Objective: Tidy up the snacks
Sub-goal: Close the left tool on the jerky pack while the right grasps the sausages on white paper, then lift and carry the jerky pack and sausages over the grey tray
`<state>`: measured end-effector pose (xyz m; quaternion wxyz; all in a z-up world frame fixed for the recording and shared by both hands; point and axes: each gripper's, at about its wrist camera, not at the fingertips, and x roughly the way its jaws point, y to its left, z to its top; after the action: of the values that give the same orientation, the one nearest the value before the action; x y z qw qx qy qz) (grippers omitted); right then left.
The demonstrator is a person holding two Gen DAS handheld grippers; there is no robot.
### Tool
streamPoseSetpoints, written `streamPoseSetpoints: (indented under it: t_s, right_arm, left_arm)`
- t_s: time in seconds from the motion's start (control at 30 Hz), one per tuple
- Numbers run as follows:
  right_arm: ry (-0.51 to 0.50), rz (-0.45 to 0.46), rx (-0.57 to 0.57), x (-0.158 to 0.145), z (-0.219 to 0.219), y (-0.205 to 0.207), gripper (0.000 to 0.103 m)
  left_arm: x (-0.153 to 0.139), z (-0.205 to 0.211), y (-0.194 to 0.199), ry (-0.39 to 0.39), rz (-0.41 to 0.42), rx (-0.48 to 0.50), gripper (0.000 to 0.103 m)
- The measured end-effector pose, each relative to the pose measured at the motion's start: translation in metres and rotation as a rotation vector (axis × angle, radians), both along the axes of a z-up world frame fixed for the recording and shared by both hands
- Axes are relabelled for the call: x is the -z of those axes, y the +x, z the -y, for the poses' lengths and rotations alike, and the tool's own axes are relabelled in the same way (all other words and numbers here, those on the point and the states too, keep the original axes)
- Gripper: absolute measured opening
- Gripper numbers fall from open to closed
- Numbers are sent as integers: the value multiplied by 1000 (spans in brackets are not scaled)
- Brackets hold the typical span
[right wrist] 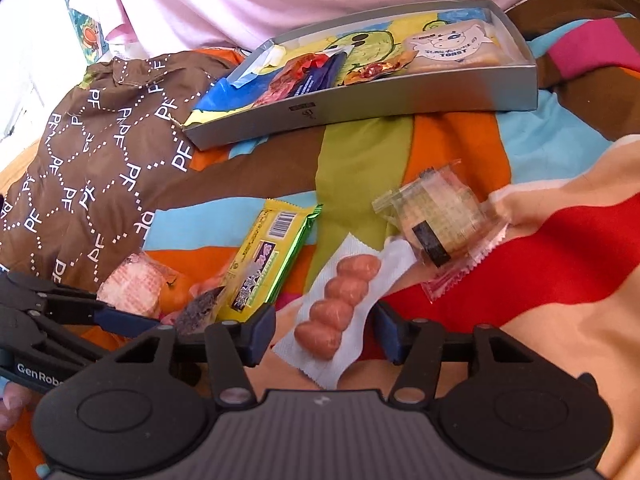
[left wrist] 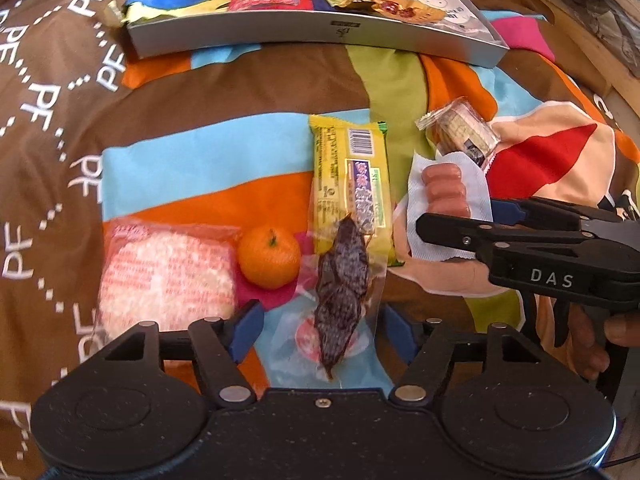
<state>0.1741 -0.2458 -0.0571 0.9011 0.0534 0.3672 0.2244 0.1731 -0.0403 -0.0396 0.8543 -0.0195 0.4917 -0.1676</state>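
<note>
Dark, frosted-looking dried fruit sealed in a clear plastic sleeve (left wrist: 340,296) lies between my left gripper (left wrist: 320,326) fingers, which stand apart on either side of it without touching. Under the sleeve a red-and-white round shows, too blurred to name. My right gripper (right wrist: 325,330) is spread just as wide around the near end of a white vacuum pack of four pinkish sausage lumps (right wrist: 340,298); neither pad touches it, as far as I can tell. Left of the fruit sits a small orange mandarin (left wrist: 269,257), then a pink-printed bag of white rice crackers (left wrist: 166,280), its near edge hidden by my gripper. Beyond lie a yellow wrapped bar with a barcode (left wrist: 350,184) and a clear packet of pale stacked wafers (right wrist: 440,222), all on the bright patchwork quilt (left wrist: 208,160). Farthest is the shallow grey cardboard box (right wrist: 400,96), holding a toast packet, a red packet and small wrapped sweets; its print is unreadable.
</note>
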Motion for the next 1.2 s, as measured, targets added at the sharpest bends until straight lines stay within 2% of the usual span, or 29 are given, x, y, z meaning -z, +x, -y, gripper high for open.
streamPoseSetpoints:
  t_s: [0.1,0.2,0.43,0.57,0.77,0.97,1.2]
  right_arm:
    - [-1,0,0,0,-1,-2,48]
    - [1,-5,-6,1,-4,-4,36]
    - [23,-13,13,-2,-2,-9,29]
    - [32,-21,-9,-7,-3,-21,18]
    - [-43,27,-34,-13,-13,-42,18]
    - [-3,66,12,-21,-4,-49,18]
    - [33,128,11,-28,-1,-53,18]
  left_arm:
    - [0,3,1,11,7,19,66]
    - [0,3,-1,6,8,30,55]
    - [-4,3,-8,-11,7,13,50]
    - [-6,0,-15,-36,-7,2,49]
    - [-8,-4,-28,-50,-6,-9,49]
    - [-13,-9,-34,-74,18,-30,49]
    - [-18,-12,-36,-101,37,-56,49]
